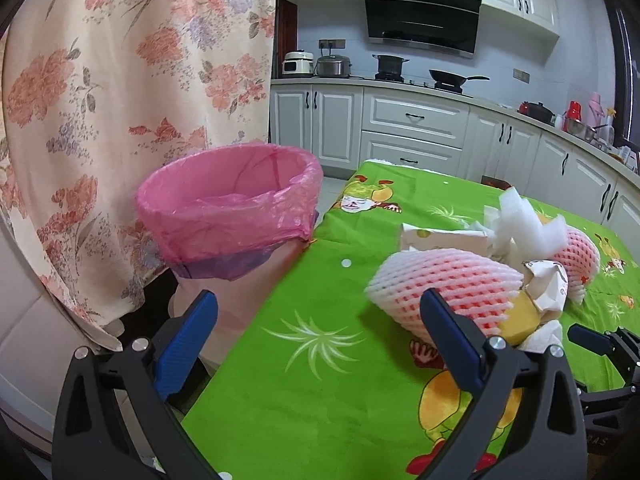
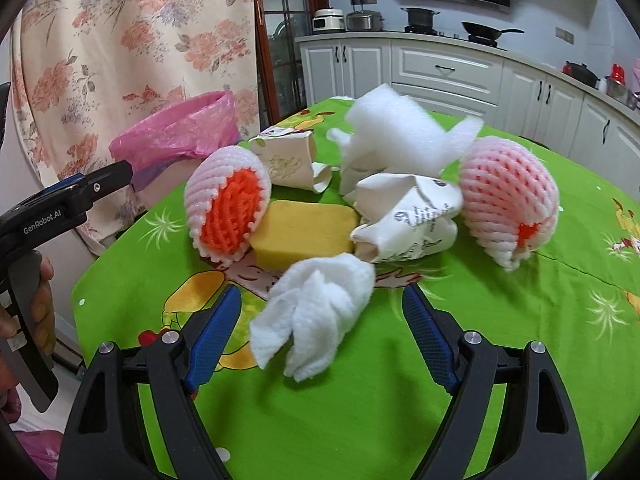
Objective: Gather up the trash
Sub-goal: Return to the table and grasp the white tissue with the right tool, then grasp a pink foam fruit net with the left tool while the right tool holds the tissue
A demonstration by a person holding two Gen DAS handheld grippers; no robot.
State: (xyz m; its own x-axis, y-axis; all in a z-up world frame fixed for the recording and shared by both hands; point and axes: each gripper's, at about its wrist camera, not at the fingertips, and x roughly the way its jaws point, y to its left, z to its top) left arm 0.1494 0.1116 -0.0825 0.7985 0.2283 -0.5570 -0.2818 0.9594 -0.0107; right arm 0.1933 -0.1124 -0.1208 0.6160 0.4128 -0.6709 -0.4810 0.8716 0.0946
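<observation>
A heap of trash lies on the green cartoon tablecloth (image 2: 500, 340): two pink-white foam fruit nets (image 2: 228, 204) (image 2: 508, 196), a yellow sponge (image 2: 308, 232), crumpled paper cups (image 2: 408, 216) (image 2: 288, 160), white foam sheet (image 2: 400, 132) and a white tissue wad (image 2: 320, 312). My right gripper (image 2: 322, 332) is open, its blue pads on either side of the tissue wad. My left gripper (image 1: 320, 332) is open and empty over the table's left edge, between the pink-lined bin (image 1: 228, 204) and the near foam net (image 1: 444, 284).
The bin stands off the table's left edge, against a floral curtain (image 1: 120, 100). White kitchen cabinets (image 1: 412, 128) and a stove with pots run along the back. The left gripper's body (image 2: 60, 204) and the holding hand show at the right wrist view's left side.
</observation>
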